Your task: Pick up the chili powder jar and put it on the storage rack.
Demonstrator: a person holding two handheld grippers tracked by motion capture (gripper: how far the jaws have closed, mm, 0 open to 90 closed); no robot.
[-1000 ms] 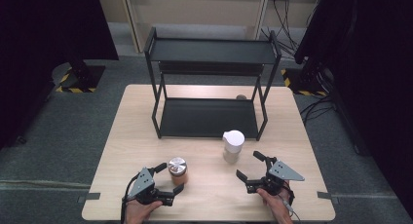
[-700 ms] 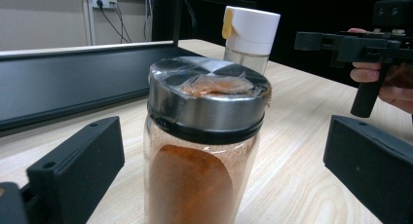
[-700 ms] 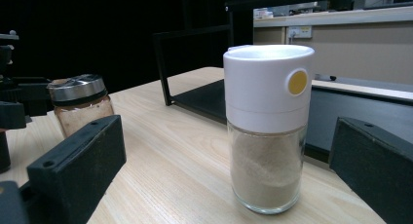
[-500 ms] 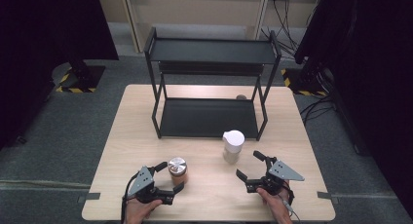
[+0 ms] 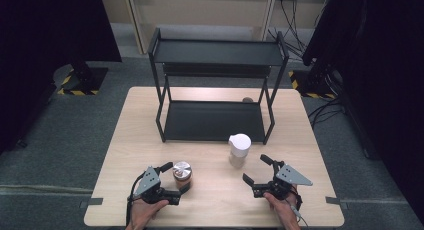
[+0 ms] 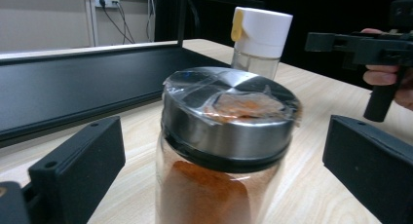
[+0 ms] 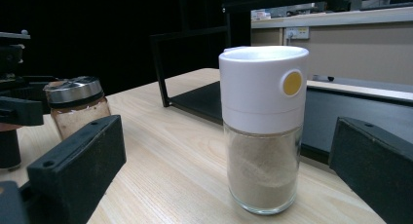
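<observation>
A glass jar of orange-brown powder with a steel lid point(image 5: 182, 173) point(image 6: 226, 151) point(image 7: 78, 109) stands upright near the table's front left. My left gripper point(image 5: 176, 178) point(image 6: 224, 170) is open with its jaws on either side of the jar, not touching it. A glass shaker with a white cap and a yellow button point(image 5: 239, 150) point(image 7: 263, 126) point(image 6: 258, 41) stands upright right of centre. My right gripper point(image 5: 256, 169) point(image 7: 229, 170) is open, its jaws spread just short of the shaker.
A black two-tier metal shelf rack point(image 5: 215, 92) stands at the back middle of the wooden table point(image 5: 130, 140). A small brownish thing point(image 5: 247, 99) lies behind the rack's right leg. Dark curtains and cables surround the table.
</observation>
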